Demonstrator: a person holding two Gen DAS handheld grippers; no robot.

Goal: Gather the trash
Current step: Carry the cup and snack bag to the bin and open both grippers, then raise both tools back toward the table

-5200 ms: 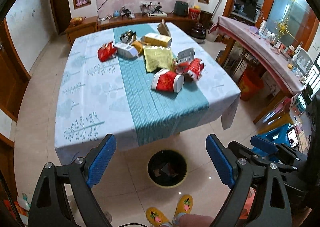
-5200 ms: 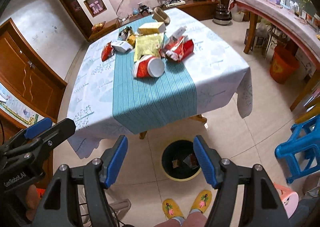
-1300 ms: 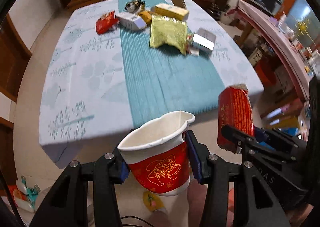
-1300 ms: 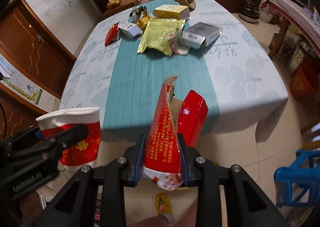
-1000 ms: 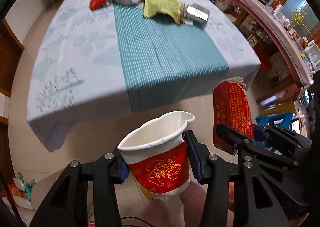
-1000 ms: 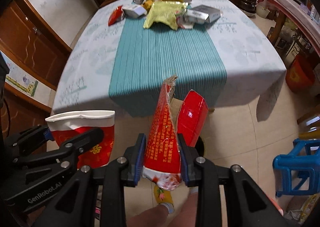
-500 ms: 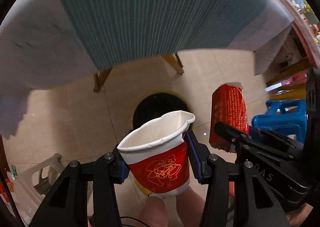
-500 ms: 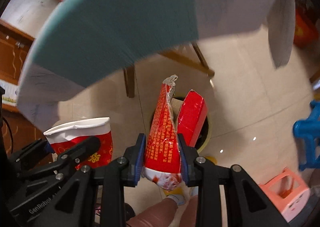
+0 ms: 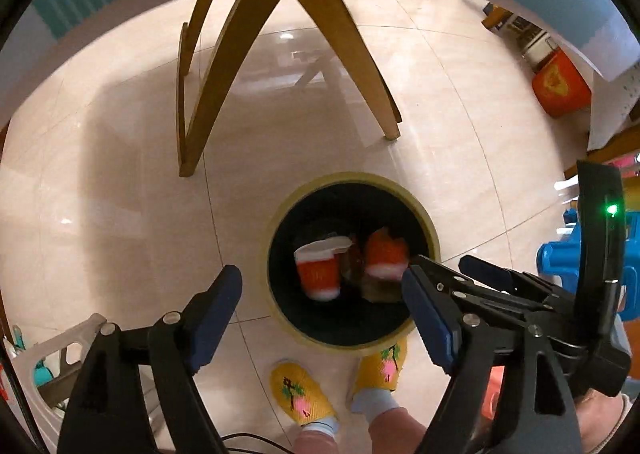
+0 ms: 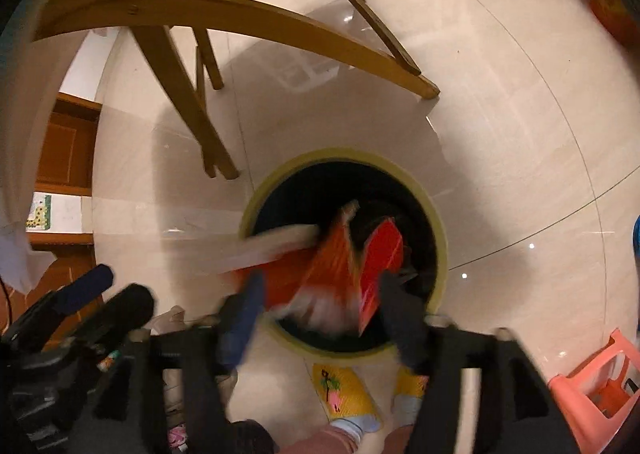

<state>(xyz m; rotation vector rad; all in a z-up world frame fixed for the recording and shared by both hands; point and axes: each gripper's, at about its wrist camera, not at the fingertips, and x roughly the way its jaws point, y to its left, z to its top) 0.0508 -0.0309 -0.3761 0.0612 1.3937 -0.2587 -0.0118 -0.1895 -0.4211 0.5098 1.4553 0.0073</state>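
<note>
I see tiled floor (image 9: 120, 214), wooden table legs (image 9: 224, 54) above. Yellow-rimmed trash bin (image 9: 424, 214) below my tongs. Left tongs (image 9: 320, 318) spread wide, holding nothing. Right tongs (image 10: 320, 310) parted, blurred. Red paper cup (image 9: 318, 274) and red snack bag (image 9: 386, 256) inside bin.

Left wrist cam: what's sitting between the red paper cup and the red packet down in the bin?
In the left wrist view, a dark brownish scrap lies between the red paper cup and the red packet inside the trash bin; it is too blurred to identify.
</note>
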